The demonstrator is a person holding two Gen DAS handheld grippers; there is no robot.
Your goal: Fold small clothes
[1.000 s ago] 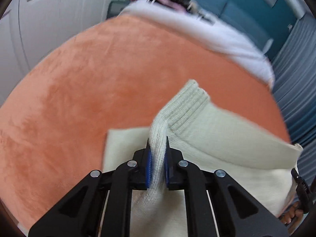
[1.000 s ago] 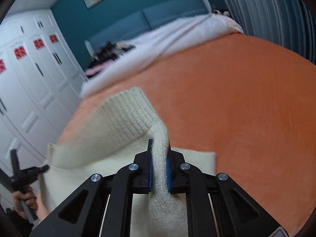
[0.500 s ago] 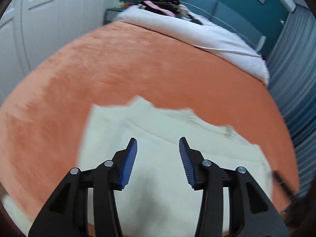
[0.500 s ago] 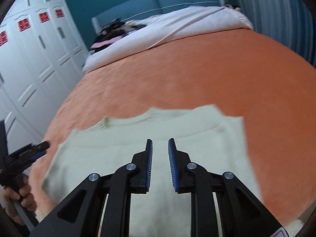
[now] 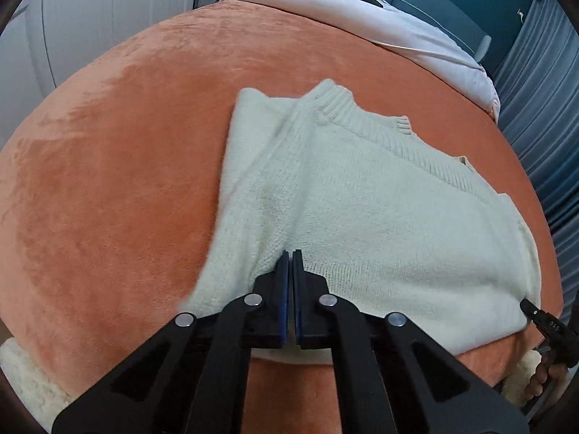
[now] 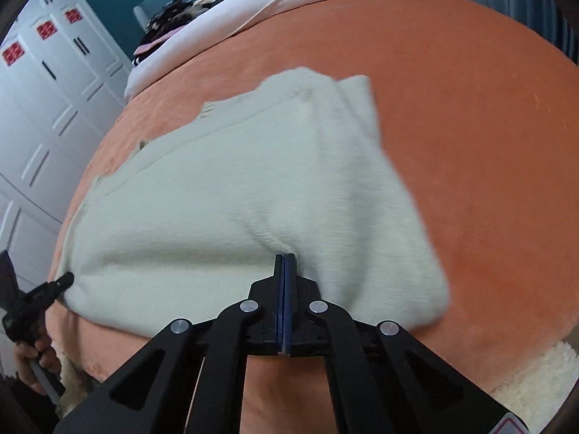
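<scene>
A cream knitted sweater (image 5: 362,195) lies folded flat on the orange blanket (image 5: 108,166), its ribbed collar at the far edge. It also shows in the right wrist view (image 6: 224,195). My left gripper (image 5: 290,253) is shut, with its tips at the sweater's near part; a small ridge of knit rises at the tips. My right gripper (image 6: 285,256) is shut the same way, with a pucker of knit at its tips. The other gripper shows at the frame edge in each view: the right one (image 5: 542,322) and the left one (image 6: 39,296).
The orange blanket (image 6: 470,126) covers a bed. A white duvet (image 5: 362,18) and a pile of dark clothes (image 6: 173,18) lie at the far end. White wardrobe doors (image 6: 43,108) stand on the left. A fluffy cream rug (image 6: 535,387) lies below the bed edge.
A second ago both grippers held the sweater's ribbed edge up. They let it go, the sweater dropped flat, and both have now shut again at its near part.
</scene>
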